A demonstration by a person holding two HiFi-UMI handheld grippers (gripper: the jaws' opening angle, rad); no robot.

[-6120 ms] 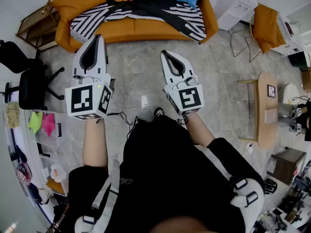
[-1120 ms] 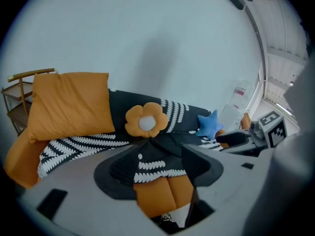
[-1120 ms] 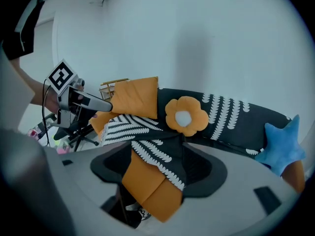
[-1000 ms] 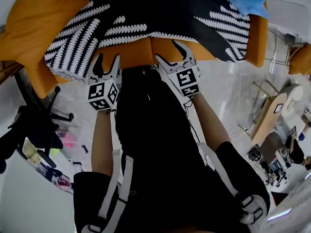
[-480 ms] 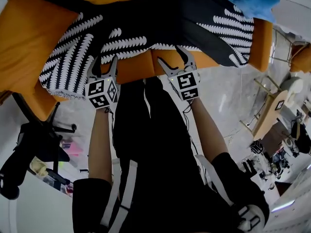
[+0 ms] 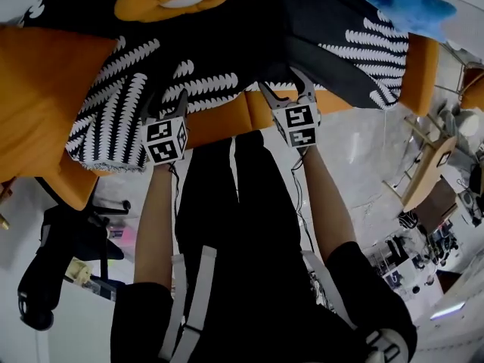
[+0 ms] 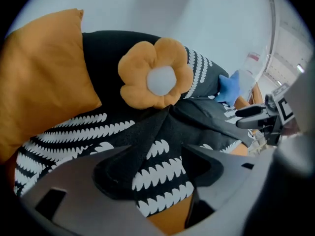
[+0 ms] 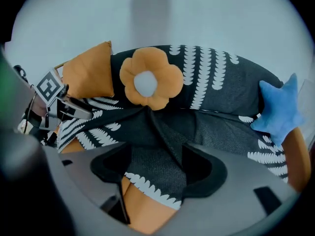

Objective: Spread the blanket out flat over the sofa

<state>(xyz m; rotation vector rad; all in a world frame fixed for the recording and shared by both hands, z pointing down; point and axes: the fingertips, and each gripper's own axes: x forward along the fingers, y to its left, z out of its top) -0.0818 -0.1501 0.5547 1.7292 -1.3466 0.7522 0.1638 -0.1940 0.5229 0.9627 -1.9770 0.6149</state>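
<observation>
The blanket [image 6: 227,59] sits bunched on the sofa [image 6: 45,74]. The left gripper [image 6: 165,101] and right gripper [image 6: 285,86] are at its near edge, jaws apart, ready to grab.

We see left tool [image 7: 156,163] with jaws apart, nothing clamped. Between jaws: hem of blanket [image 7: 123,129], black with white leaf print, hanging over orange sofa [image 7: 170,218] front. We note blanket rumpled, dark fold running up from jaw gap toward flower cushion [image 7: 155,80], orange with white centre, lying on blanket. Orange pillow [image 7: 44,77] at left, overlapping blanket edge. Blue star cushion [image 7: 229,87] farther right. We catch right tool [image 7: 247,117] at right edge, near blanket.
</observation>
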